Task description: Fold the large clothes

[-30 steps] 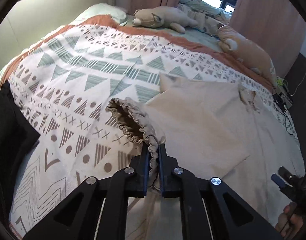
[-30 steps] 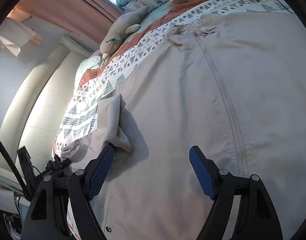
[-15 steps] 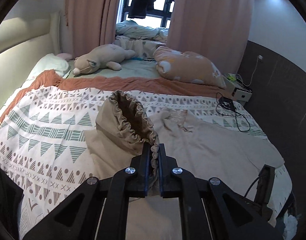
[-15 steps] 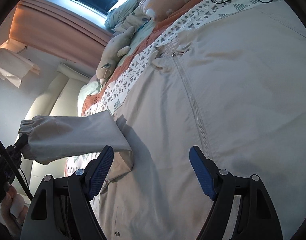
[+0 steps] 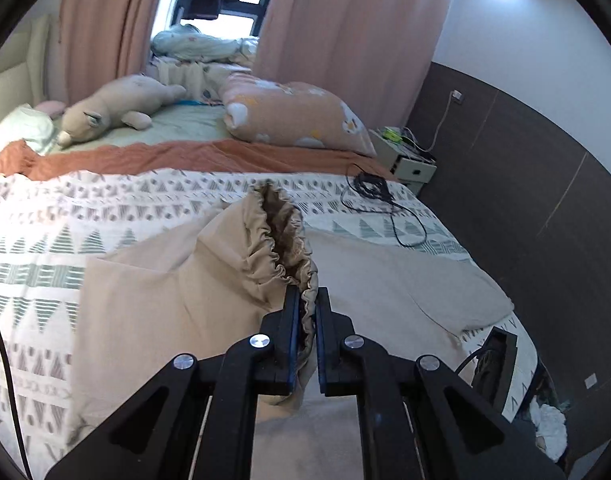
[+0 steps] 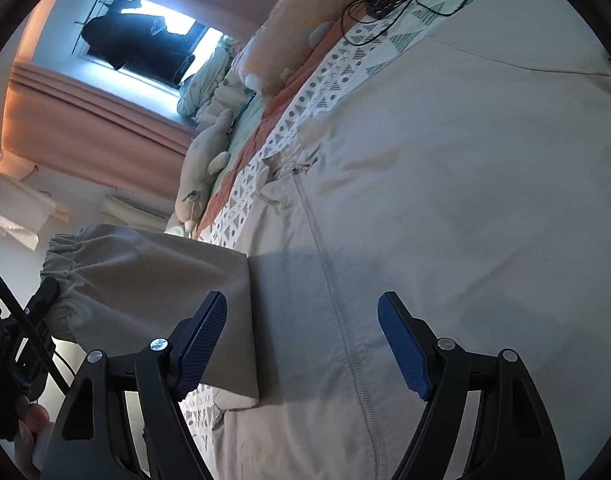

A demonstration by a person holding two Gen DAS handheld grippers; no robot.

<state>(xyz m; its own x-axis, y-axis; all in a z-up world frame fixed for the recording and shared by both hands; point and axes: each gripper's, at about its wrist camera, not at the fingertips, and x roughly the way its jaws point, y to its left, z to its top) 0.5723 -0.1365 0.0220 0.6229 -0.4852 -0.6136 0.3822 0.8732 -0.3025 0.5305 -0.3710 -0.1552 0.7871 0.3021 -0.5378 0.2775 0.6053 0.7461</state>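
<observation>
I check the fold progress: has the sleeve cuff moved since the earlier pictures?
Yes. The sleeve cuff, clamped in the left gripper, has risen off the patterned blanket and swung over the jacket body, toward the zipper.

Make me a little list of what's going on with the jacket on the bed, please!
garment: beige zip jacket, spread on the patterned bedspread
held part: sleeve cuff, lifted off the bed
left gripper: shut on the cuff
right gripper: open, above the jacket's zipper, holding nothing
also on bed: plush toy, orange pillow, black cable
</observation>
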